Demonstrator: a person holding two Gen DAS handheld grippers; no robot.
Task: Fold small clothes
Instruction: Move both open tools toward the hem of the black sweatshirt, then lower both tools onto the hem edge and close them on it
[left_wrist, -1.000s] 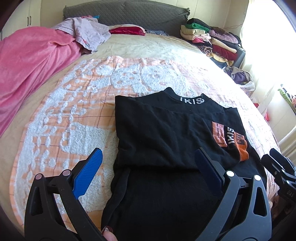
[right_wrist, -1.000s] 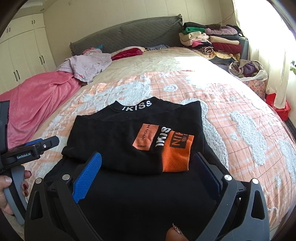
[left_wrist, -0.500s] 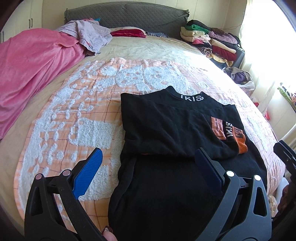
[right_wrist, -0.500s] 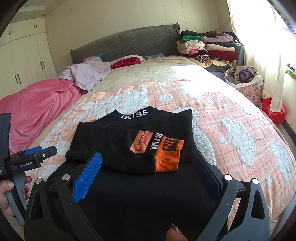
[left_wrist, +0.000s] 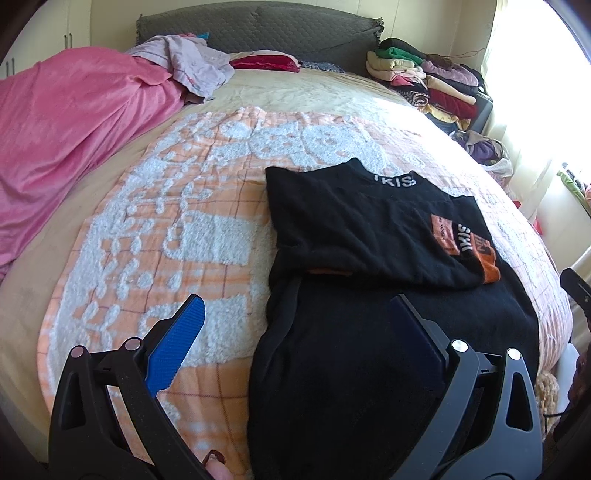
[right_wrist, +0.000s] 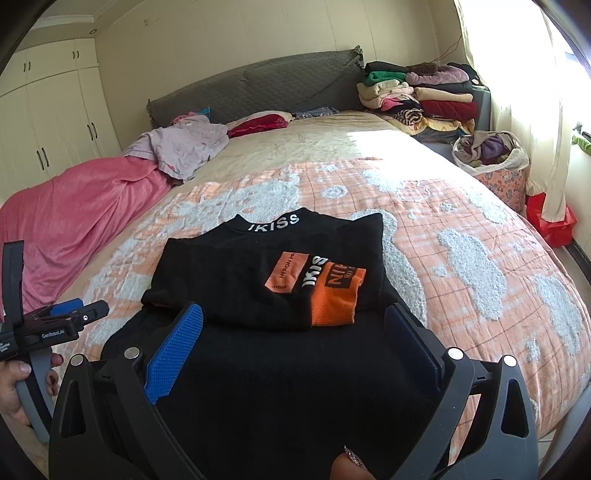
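The left hand-held gripper (left_wrist: 299, 325) hovers with its jaws spread wide and nothing between them, the blue finger pad (left_wrist: 175, 345) over the orange-and-white bedspread (left_wrist: 166, 236), the other over the near part of a black sweater (left_wrist: 362, 266). Ahead of it the sweater lies flat on the bed, sleeves folded across, with an orange patch (left_wrist: 461, 240) ahead to its right. A pink blanket (left_wrist: 74, 118) lies far ahead to the left, a clothes pile (left_wrist: 424, 81) far ahead to the right.
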